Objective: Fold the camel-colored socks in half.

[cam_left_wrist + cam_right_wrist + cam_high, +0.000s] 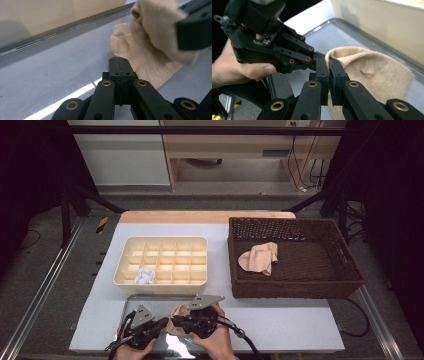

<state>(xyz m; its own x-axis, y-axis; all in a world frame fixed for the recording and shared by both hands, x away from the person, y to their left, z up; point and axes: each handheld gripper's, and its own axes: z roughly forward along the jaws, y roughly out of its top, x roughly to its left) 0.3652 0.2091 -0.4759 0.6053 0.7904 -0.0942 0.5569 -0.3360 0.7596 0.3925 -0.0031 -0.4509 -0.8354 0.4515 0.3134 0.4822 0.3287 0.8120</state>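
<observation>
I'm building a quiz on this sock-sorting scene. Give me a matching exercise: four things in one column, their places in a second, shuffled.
1. beige sock
2. second beige sock
3. white item
4. metal tray

A. in the wicker basket
B. in the divided organizer
C. on the table's near edge
D. pinched by the right gripper

Pairs: 1-D, 2-A, 3-B, 4-C

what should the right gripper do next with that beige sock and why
Probably carry it toward the cream divider box. The right gripper is shut on the beige sock's edge above the grey tray, while the left gripper is shut beside it, gripping nothing. One compartment already holds a white bundle.
</observation>
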